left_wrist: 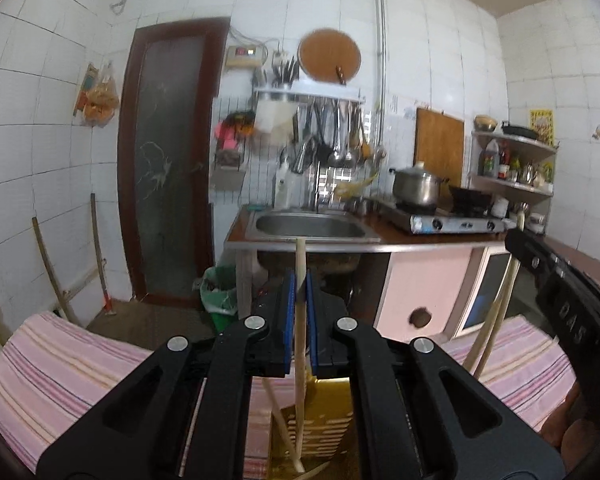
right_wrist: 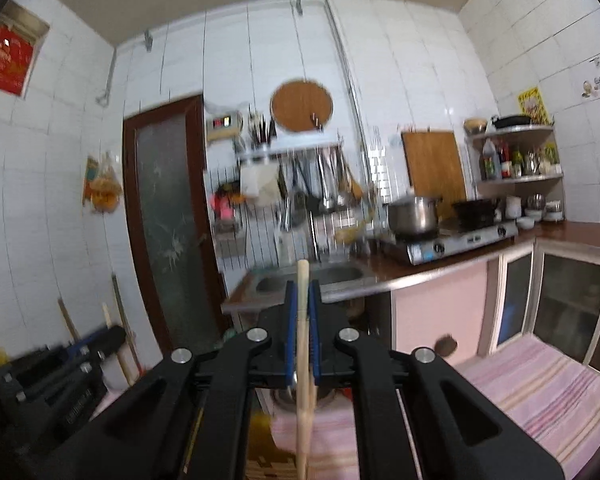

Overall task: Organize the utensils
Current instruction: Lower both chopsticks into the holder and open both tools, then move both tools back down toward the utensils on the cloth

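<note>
Right wrist view blurred, each hand-held gripper [right_wrist: 303, 300] [left_wrist: 300, 292] pinching pale chopsticks [right_wrist: 302, 344], lower ends cut off.

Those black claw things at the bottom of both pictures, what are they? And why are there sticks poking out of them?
They are two grabbing tools that a person holds, one in each hand. Each has a small camera looking forward along its two fingers, so each picture comes from one tool. The left gripper is pinched shut on pale chopsticks. The right gripper pinches its own chopsticks too. Below them lies a pink striped cloth with a yellow slotted holder on it. Farther away is a kitchen with a sink and a pot on a stove.
</note>
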{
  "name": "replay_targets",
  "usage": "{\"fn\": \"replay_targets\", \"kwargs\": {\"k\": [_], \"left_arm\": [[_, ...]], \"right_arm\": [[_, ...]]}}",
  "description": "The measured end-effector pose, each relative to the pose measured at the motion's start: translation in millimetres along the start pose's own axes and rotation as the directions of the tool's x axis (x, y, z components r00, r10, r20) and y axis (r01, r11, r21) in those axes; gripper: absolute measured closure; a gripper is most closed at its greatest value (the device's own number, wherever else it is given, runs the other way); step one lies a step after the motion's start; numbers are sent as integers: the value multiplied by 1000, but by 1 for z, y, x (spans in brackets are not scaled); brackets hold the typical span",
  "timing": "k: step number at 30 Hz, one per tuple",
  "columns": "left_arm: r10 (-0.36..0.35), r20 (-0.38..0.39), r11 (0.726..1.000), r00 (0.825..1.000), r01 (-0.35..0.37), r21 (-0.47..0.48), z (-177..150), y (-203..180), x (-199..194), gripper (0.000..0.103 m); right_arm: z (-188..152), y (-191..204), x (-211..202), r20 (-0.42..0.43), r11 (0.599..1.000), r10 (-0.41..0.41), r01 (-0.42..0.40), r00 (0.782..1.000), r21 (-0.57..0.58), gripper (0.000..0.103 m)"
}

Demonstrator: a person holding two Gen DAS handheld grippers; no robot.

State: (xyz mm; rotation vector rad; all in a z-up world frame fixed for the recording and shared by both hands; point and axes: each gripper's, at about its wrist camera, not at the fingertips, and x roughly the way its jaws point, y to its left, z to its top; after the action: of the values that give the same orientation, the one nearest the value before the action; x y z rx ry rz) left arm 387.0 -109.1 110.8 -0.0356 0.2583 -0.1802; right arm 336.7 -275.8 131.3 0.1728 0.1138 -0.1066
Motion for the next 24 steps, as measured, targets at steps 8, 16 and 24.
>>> {"fn": "replay_targets", "kwargs": {"k": [8, 16, 24], "left_arm": [[18, -18, 1000, 1000, -18, 1, 21, 16, -36, 38], [56, 17, 997, 998, -57, 60, 31, 32, -125, 5], [66, -87, 997, 994, -62, 44, -25, 67, -171, 5]], "right_arm": [[3, -8, -15, -152, 998, -54, 49, 987, -41, 70], [19, -15, -86, -189, 983, -160, 140, 969, -116, 38], [-24, -14, -143, -289, 979, -187, 153, 939, -135, 36]]}}
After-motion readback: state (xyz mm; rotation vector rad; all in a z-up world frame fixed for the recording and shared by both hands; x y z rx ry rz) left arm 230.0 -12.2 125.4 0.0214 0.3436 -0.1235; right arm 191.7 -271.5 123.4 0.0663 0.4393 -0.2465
